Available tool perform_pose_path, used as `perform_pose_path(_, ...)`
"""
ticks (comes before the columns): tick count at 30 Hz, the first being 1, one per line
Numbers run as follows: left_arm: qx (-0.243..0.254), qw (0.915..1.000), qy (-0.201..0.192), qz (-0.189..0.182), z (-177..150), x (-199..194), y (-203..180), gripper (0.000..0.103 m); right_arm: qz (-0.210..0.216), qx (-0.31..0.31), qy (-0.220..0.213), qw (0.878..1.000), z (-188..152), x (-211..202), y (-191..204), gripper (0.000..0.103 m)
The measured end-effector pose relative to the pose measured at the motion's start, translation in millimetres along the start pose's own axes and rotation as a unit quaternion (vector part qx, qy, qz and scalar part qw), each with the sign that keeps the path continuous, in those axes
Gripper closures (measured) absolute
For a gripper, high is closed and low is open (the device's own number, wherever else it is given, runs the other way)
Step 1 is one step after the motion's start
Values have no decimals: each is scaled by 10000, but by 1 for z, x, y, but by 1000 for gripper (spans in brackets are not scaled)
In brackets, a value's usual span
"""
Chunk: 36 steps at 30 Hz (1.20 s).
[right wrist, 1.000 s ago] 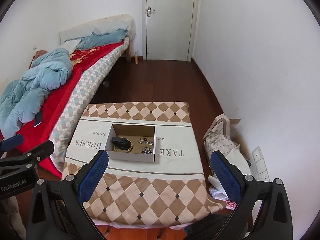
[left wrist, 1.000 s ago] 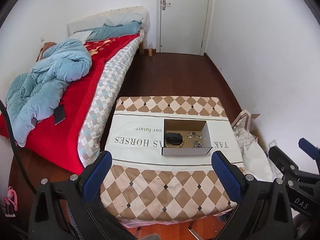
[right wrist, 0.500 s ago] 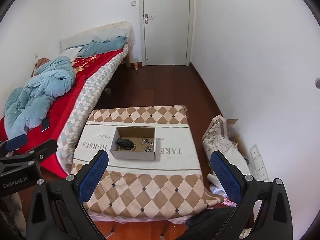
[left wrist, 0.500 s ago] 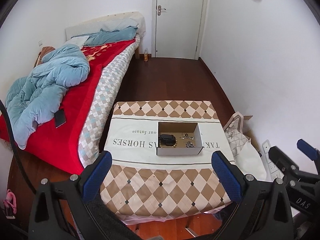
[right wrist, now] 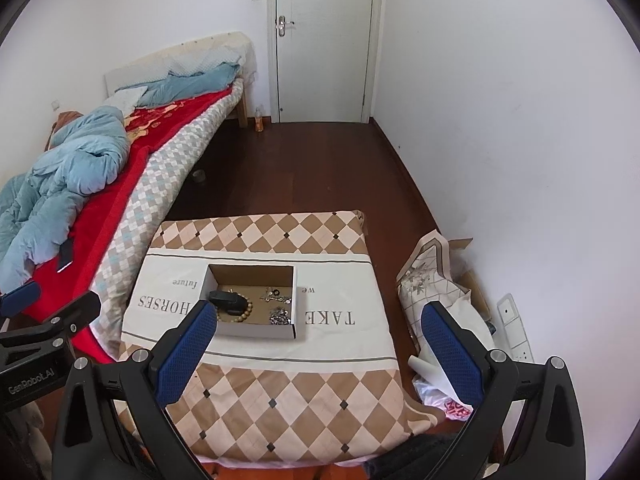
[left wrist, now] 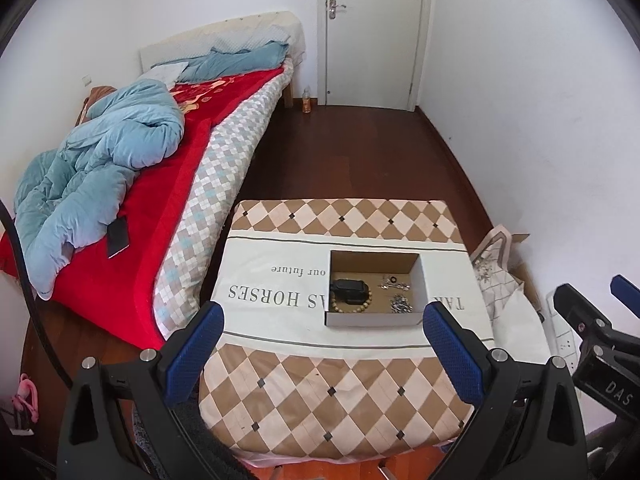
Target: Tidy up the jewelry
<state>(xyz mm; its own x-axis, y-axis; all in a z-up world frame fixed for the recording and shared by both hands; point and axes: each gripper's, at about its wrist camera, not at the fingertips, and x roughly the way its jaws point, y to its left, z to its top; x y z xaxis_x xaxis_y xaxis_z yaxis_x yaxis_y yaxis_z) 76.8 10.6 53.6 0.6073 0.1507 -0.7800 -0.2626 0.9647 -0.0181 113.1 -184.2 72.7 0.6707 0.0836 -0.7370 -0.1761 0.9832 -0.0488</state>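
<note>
A shallow cardboard box (left wrist: pixel 374 290) is seen on the middle of a low table covered with a diamond-pattern cloth (left wrist: pixel 332 396). Inside the box, a wooden bead bracelet (left wrist: pixel 352 306) lies around a black object (left wrist: pixel 350 290) which cannot be identified, and small silver pieces (left wrist: pixel 400 303) are gathered near the right wall. The left gripper (left wrist: pixel 320 344) is held spread wide and empty, well above the table; the right gripper (right wrist: pixel 318 344) is likewise spread and empty. The bracelet is judged light and rather stiff bead by bead, so it is best taken across one side of the ring. The silver pieces are probably thin, slippery and easily tangled; they should be pinched gently, one at a time.
</note>
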Motion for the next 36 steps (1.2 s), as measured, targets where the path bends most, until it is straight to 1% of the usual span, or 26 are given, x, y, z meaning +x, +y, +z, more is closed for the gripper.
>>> perform_pose_path(8, -36, 9998, 142, 113, 11, 28, 0, 1, -35, 33, 210, 9998, 2, 34, 1, 0)
perform_pose_path(12, -20, 9997, 191, 128, 12, 34, 1, 1, -45, 44, 303, 9995, 1, 44, -1, 0)
perform_pose_path(19, 59, 9995, 263, 171, 9, 41, 2, 1, -29, -6, 353, 9994, 1, 47, 0, 0)
perform_pose_path(36, 199, 9993, 189, 258, 5, 38, 1, 1, 69, -39, 349, 9994, 2, 45, 4, 0)
